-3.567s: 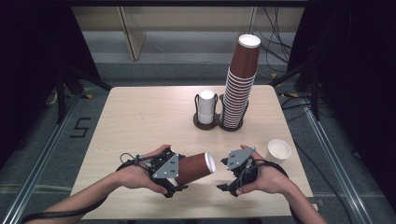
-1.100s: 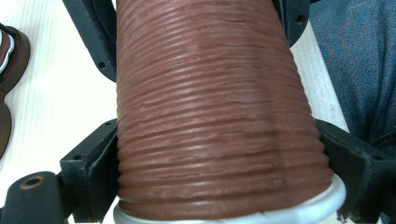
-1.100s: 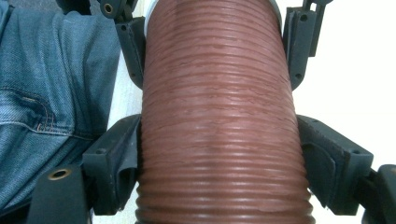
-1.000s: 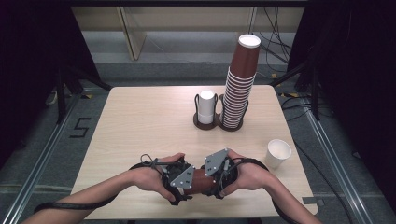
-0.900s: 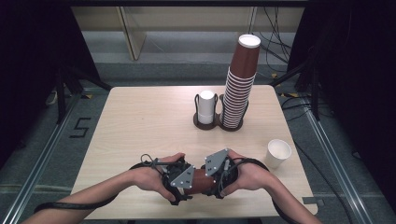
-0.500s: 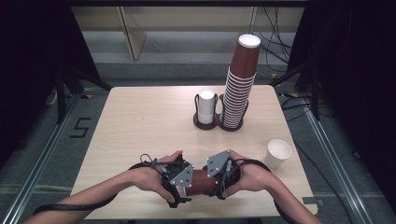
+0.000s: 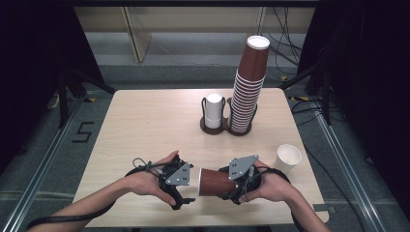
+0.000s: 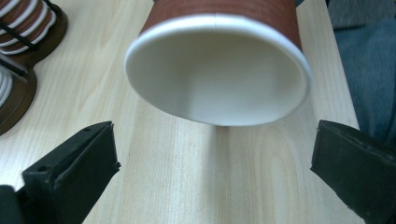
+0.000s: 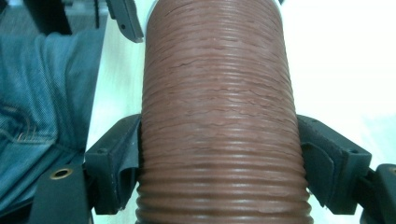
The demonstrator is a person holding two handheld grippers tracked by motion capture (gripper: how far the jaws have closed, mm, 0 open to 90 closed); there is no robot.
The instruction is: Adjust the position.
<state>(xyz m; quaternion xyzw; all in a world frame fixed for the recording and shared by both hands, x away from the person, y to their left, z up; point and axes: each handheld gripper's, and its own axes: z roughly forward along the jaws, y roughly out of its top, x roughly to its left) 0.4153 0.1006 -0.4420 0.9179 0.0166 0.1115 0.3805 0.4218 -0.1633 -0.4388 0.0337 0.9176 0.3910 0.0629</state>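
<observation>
While right gripper (image 9: 219,172) clamps ribbed brown cup (image 9: 219,107).

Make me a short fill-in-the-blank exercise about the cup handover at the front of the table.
1. The brown ribbed cup is clamped by the ____ hand-held gripper.
2. The left hand-held gripper has jaws that stand ____.
3. The cup's open mouth faces the ____ hand-held gripper.
4. A lone ____ cup stands near the right edge.

Missing words: right; open; left; white

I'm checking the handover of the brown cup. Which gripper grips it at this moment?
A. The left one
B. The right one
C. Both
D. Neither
B: the right gripper clamps the brown cup on both sides, while the left gripper stands open, clear of its rim.
</observation>
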